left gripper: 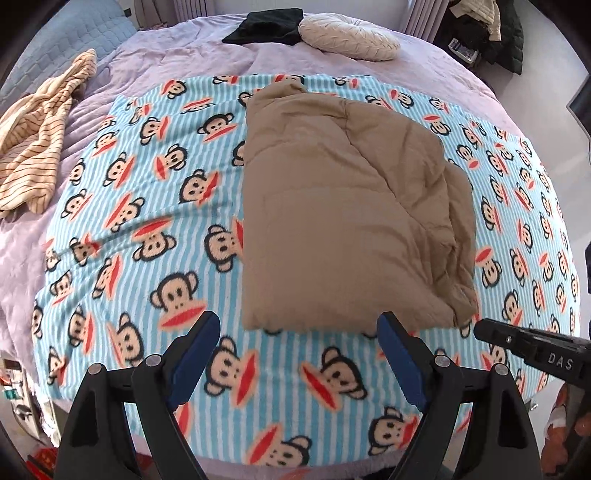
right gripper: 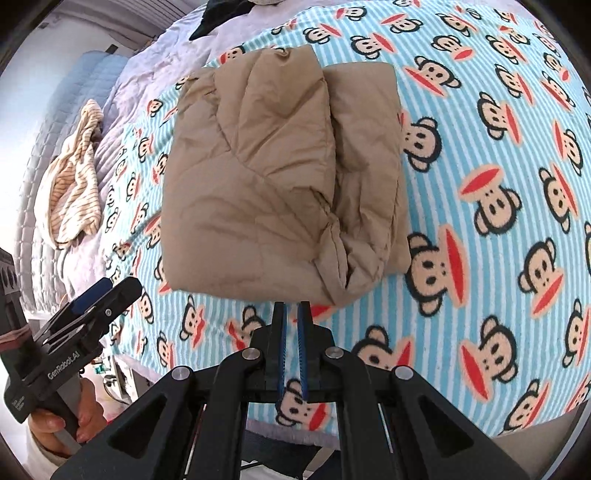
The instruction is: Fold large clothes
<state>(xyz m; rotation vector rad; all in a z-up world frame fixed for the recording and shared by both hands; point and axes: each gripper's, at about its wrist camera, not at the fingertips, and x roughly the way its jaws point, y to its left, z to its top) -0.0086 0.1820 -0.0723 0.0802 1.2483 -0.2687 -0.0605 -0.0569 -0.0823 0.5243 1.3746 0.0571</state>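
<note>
The tan padded garment lies folded into a compact block near the middle of the monkey-print blanket, long axis running from 6 toward 12 o'clock in the left wrist view. A second folded layer shows along its 3 o'clock side, stacked slightly offset, which suggests the sides were brought inward to narrow the bundle.

The left gripper hangs above the blanket at the block's 6 o'clock edge, jaws spread wide, nothing between them. The right gripper sits just short of the same near edge, jaws drawn together with only a sliver of gap and no cloth in it. Neither tool touches the garment; judged from this, the fold looks complete or nearly so.

Open blanket surrounds the block on all sides, widest at 9 o'clock. A striped cloth lies well apart at 10 o'clock, a round cushion and a dark item at 12, none obstructing. The blanket's near edge is close below the grippers.
</note>
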